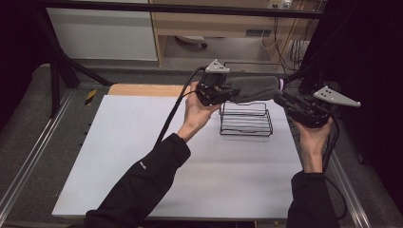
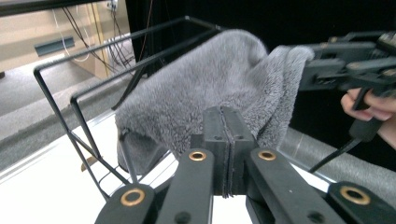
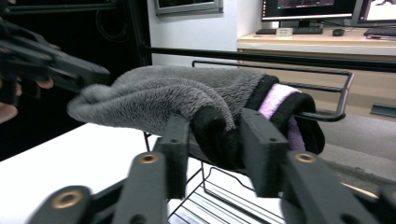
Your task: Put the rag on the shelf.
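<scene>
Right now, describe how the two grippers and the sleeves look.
Both the left gripper and the right gripper are black, with flat jaws on brass-riveted links. Each carries a grey three-cornered plate and trails a black cable. The sleeves are black.

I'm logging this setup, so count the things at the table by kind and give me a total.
Grey fuzzy cloth item: 1
Black wire rack: 1
Handheld tools: 2, the left tool and the right tool
Total: 4
</scene>
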A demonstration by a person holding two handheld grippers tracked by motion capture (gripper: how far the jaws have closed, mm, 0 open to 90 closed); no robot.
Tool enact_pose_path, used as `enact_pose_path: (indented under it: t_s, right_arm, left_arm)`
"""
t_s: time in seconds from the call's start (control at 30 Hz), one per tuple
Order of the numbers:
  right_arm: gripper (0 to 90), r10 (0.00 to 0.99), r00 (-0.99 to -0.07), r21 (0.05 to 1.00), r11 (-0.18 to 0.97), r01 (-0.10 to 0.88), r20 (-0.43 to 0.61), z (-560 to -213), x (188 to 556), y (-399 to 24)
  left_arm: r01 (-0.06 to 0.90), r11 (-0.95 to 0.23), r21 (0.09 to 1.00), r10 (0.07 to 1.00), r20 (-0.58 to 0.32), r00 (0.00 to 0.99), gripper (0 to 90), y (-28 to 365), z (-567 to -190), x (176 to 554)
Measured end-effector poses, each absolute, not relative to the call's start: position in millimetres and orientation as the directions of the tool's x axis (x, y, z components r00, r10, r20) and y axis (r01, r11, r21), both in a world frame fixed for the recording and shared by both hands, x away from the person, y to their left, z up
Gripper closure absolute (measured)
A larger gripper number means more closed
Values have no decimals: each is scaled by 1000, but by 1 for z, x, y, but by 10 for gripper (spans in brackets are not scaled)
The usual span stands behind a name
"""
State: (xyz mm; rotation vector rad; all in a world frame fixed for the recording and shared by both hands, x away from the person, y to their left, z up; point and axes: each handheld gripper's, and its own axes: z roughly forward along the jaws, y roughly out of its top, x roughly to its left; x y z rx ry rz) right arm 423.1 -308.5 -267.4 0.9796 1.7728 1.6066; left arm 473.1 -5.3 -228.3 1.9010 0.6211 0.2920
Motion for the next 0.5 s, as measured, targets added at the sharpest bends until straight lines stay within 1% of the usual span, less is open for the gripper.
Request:
enact_pose_path:
  t_s: [0.13, 0.2, 0.27, 0.3, 0.37, 0.43, 0.5]
  right_arm:
    - [448, 804, -592, 989, 36, 144, 57, -260, 419, -304]
    - [416, 802, -595, 990, 38, 137, 51, -255, 417, -302]
    - [413, 801, -596, 990, 33, 134, 54, -251, 417, -300]
    - [436, 800, -597, 991, 30, 132, 55, -249, 417, -299]
    - [559, 796, -601, 987, 35, 157, 67, -248, 418, -298]
    - [702, 808, -585, 978, 55, 201, 75, -251, 421, -296]
    - [816, 820, -567, 969, 67, 236, 81, -256, 424, -296]
  left_arm:
    - [293, -321, 901, 547, -76, 833, 891, -7, -235, 474]
    - [295, -332, 896, 550, -71, 832, 891, -9, -240, 475]
    - [300, -342, 890, 552, -68, 831, 891, -11, -244, 476]
    - [302, -350, 887, 552, -65, 831, 891, -12, -246, 476]
    - [301, -360, 883, 555, -57, 830, 891, -14, -250, 477]
    - [302, -364, 881, 557, -54, 829, 892, -16, -254, 478]
    - [304, -366, 879, 559, -54, 827, 892, -17, -258, 479]
